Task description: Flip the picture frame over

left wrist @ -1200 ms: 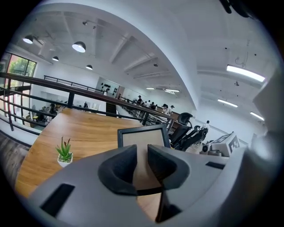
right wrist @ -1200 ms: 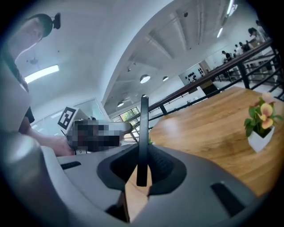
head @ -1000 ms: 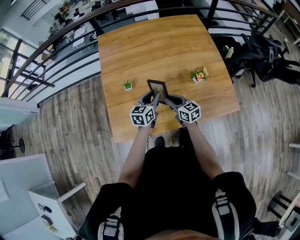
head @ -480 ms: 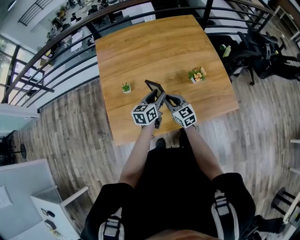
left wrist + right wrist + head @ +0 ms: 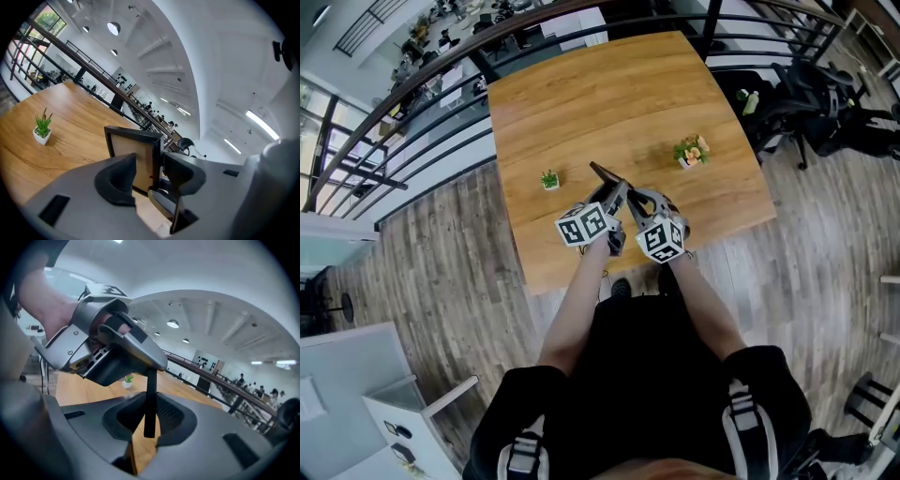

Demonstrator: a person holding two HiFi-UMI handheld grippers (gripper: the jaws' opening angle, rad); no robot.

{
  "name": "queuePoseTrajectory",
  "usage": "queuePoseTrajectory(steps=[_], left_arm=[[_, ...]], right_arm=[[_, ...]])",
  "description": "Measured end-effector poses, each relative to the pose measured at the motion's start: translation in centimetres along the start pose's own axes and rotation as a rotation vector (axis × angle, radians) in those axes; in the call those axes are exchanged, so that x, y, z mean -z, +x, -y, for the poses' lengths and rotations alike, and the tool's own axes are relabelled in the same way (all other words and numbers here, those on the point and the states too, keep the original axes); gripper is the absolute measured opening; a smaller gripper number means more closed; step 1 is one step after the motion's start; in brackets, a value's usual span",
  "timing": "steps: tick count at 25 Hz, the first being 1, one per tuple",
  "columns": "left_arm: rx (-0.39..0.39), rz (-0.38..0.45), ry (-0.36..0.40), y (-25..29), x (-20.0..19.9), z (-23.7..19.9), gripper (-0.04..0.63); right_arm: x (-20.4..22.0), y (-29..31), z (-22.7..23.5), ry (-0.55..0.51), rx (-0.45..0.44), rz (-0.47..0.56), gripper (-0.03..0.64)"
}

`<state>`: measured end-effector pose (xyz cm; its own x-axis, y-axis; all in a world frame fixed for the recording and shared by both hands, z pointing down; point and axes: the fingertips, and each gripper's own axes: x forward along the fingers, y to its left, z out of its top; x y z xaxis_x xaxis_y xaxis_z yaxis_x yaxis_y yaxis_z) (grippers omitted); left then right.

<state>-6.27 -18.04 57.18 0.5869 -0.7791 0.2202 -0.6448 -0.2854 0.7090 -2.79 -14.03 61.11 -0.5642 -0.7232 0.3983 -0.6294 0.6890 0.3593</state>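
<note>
The picture frame (image 5: 606, 176), black-rimmed with a tan back, is held tilted just above the wooden table (image 5: 609, 84) near its front edge. My right gripper (image 5: 635, 200) is shut on the frame; in the right gripper view the thin black edge (image 5: 150, 399) runs between the right gripper's (image 5: 150, 423) pads. My left gripper (image 5: 614, 198) reaches in from the left. Its jaws have just been opening, and the frame (image 5: 133, 154) stands between them in the left gripper's (image 5: 150, 176) own view, close to the right pad and not pinched.
A small green plant in a white pot (image 5: 548, 179) stands left of the frame, also seen as the plant (image 5: 43, 129). A flowering pot (image 5: 693, 150) sits to the right. A railing (image 5: 412, 84) runs behind the table, and black chairs (image 5: 825, 103) are at the right.
The frame has gone from standing face-on to tilted and turned. Both grippers have rolled and drawn closer together. The left jaws have widened.
</note>
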Motion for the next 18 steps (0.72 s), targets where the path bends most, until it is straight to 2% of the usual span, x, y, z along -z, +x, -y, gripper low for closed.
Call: queuePoseTrajectory(steps=[4,9,13,18], left_arm=[[-0.002,0.008,-0.07,0.3,0.1,-0.3,0.19],[-0.006,0.03,-0.143,0.4,0.0,-1.1,0.182],[0.018,0.066,-0.217,0.3,-0.1,-1.4,0.149],[0.019,0.061,-0.242,0.7,0.4,-1.7,0.094]], right_arm=[[0.1,-0.2,0.2,-0.16,0.057,-0.017,0.072],[0.0,-0.1,-0.1,-0.313,0.054,-0.026,0.08],[0.0,-0.2,-0.2,-0.339,0.037,-0.019,0.086],[0.9,0.1,-0.9,-0.314,-0.01,-0.023,0.104]])
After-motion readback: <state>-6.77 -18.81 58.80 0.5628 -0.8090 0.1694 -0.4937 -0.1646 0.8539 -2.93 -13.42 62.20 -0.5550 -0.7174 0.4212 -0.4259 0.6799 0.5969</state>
